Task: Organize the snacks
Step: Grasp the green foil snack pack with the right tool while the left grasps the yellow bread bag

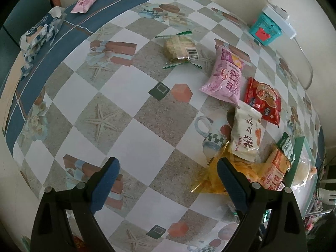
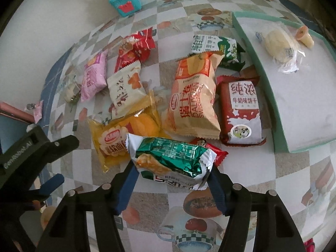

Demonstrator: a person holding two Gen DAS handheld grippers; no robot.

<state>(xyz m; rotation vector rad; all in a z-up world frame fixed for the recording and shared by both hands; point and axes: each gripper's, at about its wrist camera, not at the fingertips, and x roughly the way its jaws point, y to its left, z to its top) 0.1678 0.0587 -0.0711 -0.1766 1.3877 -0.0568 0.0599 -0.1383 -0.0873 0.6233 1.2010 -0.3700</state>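
The right tongs [image 2: 171, 173] are pinching a green packet [image 2: 170, 159], seemingly by its crinkly ends; it could be slipping free. Left tongs [image 1: 168, 180] are spread.

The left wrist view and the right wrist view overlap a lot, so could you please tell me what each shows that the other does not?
Only the left wrist view shows the open left gripper from behind and the blue patterned packet at the table edge. Only the right wrist view shows the right gripper shut on the green foil snack and the milk biscuit pack. Both show the pink packet, the teal box and the tray.
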